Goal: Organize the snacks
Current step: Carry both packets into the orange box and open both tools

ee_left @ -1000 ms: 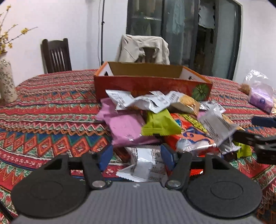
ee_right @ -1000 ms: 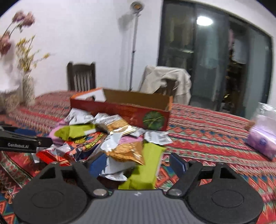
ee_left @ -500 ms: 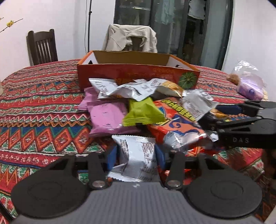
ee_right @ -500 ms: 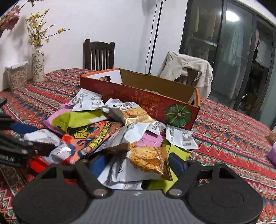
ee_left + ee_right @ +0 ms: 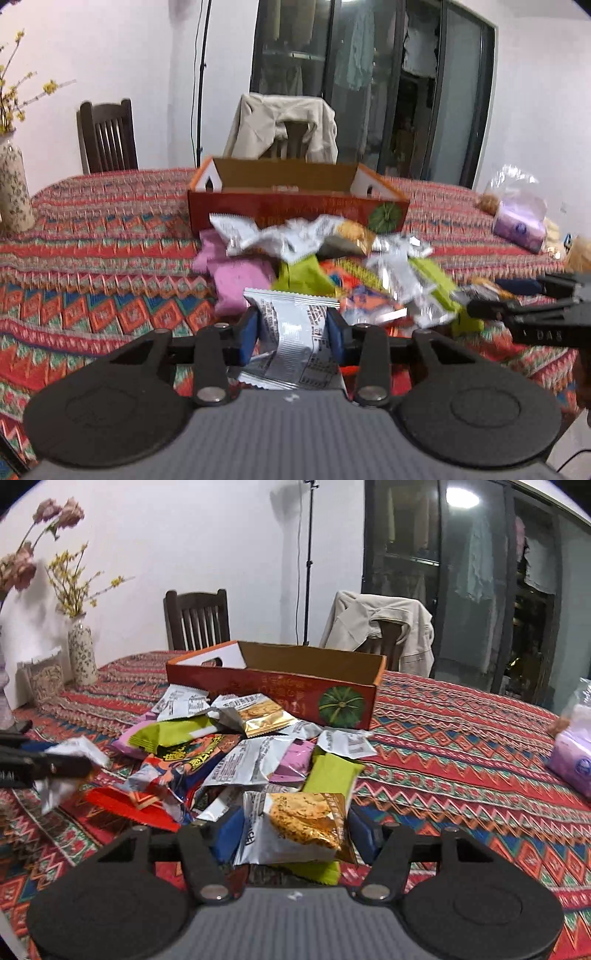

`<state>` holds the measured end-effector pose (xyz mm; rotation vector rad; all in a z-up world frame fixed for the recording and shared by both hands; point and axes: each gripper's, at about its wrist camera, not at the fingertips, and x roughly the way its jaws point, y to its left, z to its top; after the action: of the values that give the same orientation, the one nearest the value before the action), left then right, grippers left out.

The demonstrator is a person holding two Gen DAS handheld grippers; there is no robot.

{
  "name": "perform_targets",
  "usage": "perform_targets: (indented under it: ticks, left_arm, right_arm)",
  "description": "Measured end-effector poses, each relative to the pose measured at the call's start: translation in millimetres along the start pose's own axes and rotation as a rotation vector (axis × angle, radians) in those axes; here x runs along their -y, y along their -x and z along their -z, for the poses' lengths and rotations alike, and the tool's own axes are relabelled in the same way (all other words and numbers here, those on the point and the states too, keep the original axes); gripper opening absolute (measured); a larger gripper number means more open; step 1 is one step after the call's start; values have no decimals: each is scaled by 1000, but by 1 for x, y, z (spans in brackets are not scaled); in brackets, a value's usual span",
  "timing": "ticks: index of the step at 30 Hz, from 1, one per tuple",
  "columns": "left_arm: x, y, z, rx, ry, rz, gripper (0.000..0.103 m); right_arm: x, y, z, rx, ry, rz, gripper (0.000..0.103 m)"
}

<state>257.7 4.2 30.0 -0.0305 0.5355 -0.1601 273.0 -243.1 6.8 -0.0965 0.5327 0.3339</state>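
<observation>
A pile of snack packets (image 5: 332,266) lies on the patterned tablecloth in front of an open red cardboard box (image 5: 295,206). My left gripper (image 5: 291,328) is shut on a silver-white packet (image 5: 295,332) and holds it lifted above the table. My right gripper (image 5: 295,830) is shut on a silver and gold packet (image 5: 299,827), raised over a green packet (image 5: 332,771). The box (image 5: 280,690) and the pile (image 5: 229,753) also show in the right wrist view. The right gripper's fingers (image 5: 532,317) show at the right of the left view.
A flowered vase (image 5: 13,195) stands at the table's left. A bag with purple tissue packs (image 5: 521,221) lies at the right. Two chairs (image 5: 107,136) stand behind the table, one draped with a jacket (image 5: 284,125). Jars (image 5: 40,675) stand by the vase.
Both grippers closed on their packets and lifted them off the pile. The left wrist view rose and tilted up; the right gripper pulled back with the gold packet.
</observation>
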Motion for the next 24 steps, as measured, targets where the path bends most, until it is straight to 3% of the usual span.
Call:
perform_targets:
  ticks: [4,6,8,13,16,19,21,24]
  left_arm:
    - [-4,-13,-30,27,-26,-17,39]
    - [-9,-22,-54,60,-62,-23,39]
    - [-18,-39,-86,84,-80,-20,39]
    - [-42,-116,-163,82,-106,-10,39]
    - [-51,-177,-192,51,-116,-26,39]
    - [-58,-237,-209,-17,-108,-36,39]
    - [-59,-276,-218,-45,-118,-120,39]
    - [-62,-318,-222,-95,-135,-160,39]
  right_arm:
    - [9,11,-10,49,-26,-13,61]
    - [19,14,-21,76,-60,-61,61]
    - [33,15,-41,110,-81,-109,61]
    - [61,-8,-111,200,-62,-112,62]
    - [75,-57,-157,178,-43,-91,62]
    - [78,-129,-197,102,-12,-48,62]
    - [80,-179,-215,40,-12,-30,62]
    - [77,-255,-233,-69,4,26,62]
